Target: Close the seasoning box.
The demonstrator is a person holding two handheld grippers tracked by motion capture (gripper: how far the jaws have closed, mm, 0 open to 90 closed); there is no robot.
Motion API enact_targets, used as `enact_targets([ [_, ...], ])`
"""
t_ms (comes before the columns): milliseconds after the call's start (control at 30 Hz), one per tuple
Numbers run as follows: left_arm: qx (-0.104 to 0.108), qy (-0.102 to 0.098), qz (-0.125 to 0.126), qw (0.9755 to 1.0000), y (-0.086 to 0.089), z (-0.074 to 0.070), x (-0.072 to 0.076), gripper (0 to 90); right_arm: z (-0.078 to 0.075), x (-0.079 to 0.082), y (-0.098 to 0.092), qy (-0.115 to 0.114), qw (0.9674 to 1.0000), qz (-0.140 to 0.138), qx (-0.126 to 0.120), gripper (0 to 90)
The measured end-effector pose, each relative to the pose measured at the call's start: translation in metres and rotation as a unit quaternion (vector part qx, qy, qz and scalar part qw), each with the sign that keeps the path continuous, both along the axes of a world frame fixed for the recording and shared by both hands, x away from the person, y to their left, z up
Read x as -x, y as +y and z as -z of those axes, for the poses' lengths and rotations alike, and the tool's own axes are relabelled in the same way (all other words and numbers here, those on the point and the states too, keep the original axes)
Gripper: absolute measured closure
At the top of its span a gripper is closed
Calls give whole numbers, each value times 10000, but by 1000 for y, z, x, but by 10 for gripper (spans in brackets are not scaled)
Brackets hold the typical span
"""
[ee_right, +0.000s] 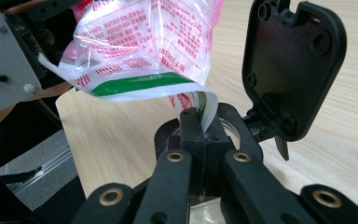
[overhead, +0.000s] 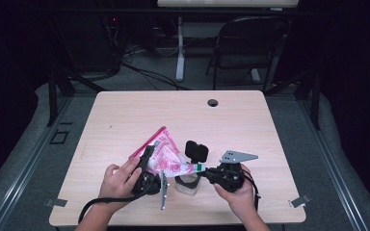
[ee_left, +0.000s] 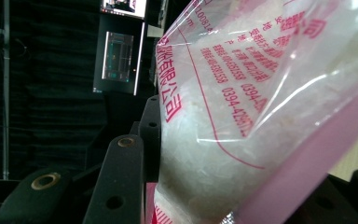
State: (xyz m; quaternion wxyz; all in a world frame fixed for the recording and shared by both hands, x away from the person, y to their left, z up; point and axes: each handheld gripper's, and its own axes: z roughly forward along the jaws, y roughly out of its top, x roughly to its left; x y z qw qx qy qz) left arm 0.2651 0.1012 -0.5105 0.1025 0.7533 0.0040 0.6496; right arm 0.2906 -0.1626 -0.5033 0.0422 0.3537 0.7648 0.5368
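Black jaws pinch bag (ee_right: 144,51) corner — jar (overhead: 188,184) beneath, lid (ee_right: 293,65) upright.

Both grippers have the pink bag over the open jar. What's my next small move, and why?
Probably tip the bag a little more with the left gripper. The right gripper already pinches its open corner right above the jar, whose lid stands open, and the white grains sit higher up.
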Motion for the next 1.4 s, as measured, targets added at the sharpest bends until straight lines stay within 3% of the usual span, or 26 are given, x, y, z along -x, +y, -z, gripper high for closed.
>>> enact_targets([
  [167, -33, 43, 16, 10000, -2, -2, 0, 644, 1, -1, -1, 3, 10000, 14, 3, 900],
  [900, -373, -161, 156, 9991, -7, -10, 2, 648, 2, 0, -5, 51, 9999, 74, -76, 900],
  [1400, -468, -271, 175, 9984, -8, -11, 3, 649, 3, 0, -4, 52, 10000, 61, 29, 900],
])
